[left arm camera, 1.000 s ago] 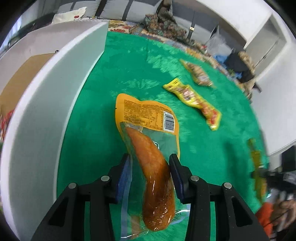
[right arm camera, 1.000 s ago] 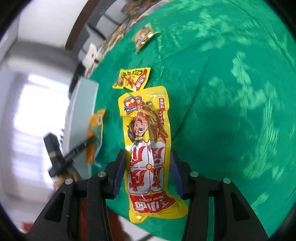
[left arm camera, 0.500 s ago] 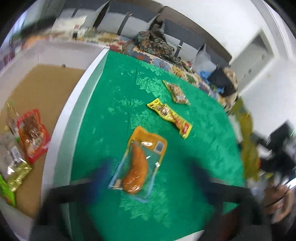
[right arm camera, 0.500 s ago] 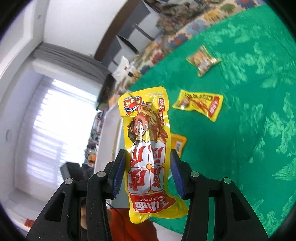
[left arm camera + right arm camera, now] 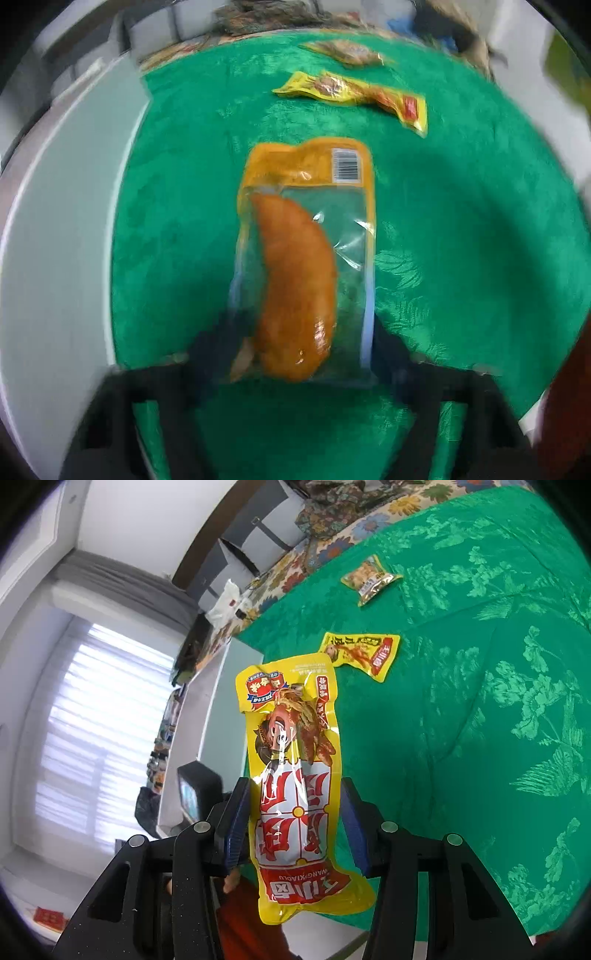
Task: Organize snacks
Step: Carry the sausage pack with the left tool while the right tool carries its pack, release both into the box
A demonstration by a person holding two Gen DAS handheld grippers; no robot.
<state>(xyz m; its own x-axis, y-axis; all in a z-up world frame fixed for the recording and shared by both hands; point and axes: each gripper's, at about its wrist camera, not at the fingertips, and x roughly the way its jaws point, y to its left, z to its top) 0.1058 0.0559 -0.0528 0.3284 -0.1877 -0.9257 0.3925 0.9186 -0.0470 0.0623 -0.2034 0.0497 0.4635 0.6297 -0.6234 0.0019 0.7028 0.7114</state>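
- Our left gripper (image 5: 299, 354) hangs over the green worktop (image 5: 461, 221), its jaws closing, one either side of the orange pack (image 5: 295, 273) that lies flat on the cloth. The view is blurred, and we cannot tell whether the pads touch it.
- That pack has a clear window showing an orange-brown piece of food, with a barcode at its far end.
- Beyond it lie a yellow pack (image 5: 354, 92) and, farther off, a small bag (image 5: 347, 51), apart from each other.
- A white box wall (image 5: 55, 258) runs along the left of the cloth.
- Our right gripper (image 5: 295, 827) holds the tall yellow-red pack (image 5: 295, 775) clear of the worktop, jaws pinching its lower half.
- In the right wrist view the yellow pack (image 5: 364, 651) and the small bag (image 5: 371, 579) rest on the cloth beyond it.
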